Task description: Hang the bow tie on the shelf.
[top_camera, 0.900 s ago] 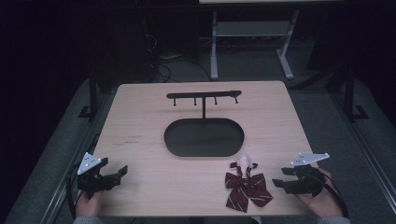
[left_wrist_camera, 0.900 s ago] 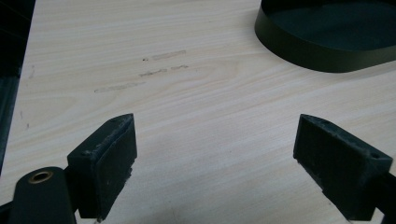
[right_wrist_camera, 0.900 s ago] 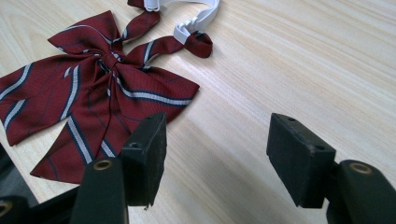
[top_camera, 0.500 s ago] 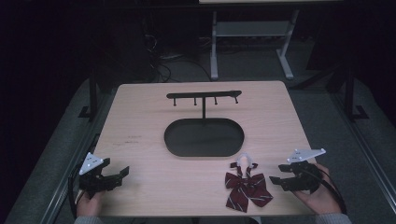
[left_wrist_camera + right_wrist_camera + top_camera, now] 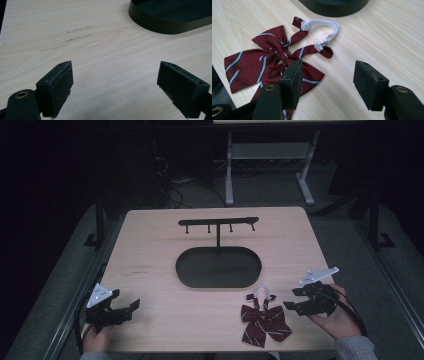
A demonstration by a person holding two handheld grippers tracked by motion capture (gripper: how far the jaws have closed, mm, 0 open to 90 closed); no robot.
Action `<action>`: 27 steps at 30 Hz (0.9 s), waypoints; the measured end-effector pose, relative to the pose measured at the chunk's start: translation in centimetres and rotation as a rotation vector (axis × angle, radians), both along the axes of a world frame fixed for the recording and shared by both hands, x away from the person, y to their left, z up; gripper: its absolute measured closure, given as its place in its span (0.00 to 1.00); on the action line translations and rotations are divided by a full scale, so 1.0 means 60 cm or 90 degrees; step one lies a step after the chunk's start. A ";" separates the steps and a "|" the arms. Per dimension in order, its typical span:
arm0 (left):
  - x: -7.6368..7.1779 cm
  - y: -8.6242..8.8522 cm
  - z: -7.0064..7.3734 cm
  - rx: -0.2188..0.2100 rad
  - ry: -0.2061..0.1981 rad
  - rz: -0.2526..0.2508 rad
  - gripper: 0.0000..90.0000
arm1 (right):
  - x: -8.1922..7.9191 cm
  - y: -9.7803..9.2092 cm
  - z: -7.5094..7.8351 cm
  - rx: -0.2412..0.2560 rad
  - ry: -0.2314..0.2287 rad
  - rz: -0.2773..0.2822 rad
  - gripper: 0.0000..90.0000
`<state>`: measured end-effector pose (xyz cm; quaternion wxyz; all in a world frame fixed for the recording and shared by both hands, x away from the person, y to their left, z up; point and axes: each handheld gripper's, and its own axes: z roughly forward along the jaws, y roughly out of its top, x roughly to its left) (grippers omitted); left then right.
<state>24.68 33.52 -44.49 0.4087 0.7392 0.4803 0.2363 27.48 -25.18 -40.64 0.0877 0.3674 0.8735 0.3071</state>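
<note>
A dark red striped bow tie (image 5: 264, 320) (image 5: 272, 60) with a white elastic neck loop (image 5: 263, 291) (image 5: 324, 27) lies flat near the table's front edge, right of centre. My right gripper (image 5: 295, 298) (image 5: 328, 80) is open just to the right of it, jaws pointing left at it, one jaw over the bow's edge, nothing held. My left gripper (image 5: 131, 306) (image 5: 115, 90) is open at the front left over bare wood. A black hook stand (image 5: 218, 224) on an oval base (image 5: 218, 266) (image 5: 172, 17) stands mid-table.
The light wooden table (image 5: 150, 245) has faint scuff marks (image 5: 67, 41) near the left. Beyond its far edge are a dark floor, cables and a white frame's legs (image 5: 270, 165). A hand and grey sleeve (image 5: 350, 347) hold the right gripper.
My right gripper has moved left toward the bow tie. The left gripper and the bow tie have stayed in place.
</note>
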 end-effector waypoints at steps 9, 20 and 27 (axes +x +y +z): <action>-0.001 0.000 0.001 0.000 -0.001 -0.003 0.14 | 0.020 0.024 0.020 -0.013 0.004 0.021 0.45; -0.002 -0.001 0.002 0.002 -0.002 -0.006 0.14 | 0.042 0.044 0.027 -0.025 0.015 0.042 0.45; -0.001 0.000 0.002 0.005 -0.002 -0.006 0.14 | 0.060 0.058 0.029 -0.035 0.023 0.054 0.46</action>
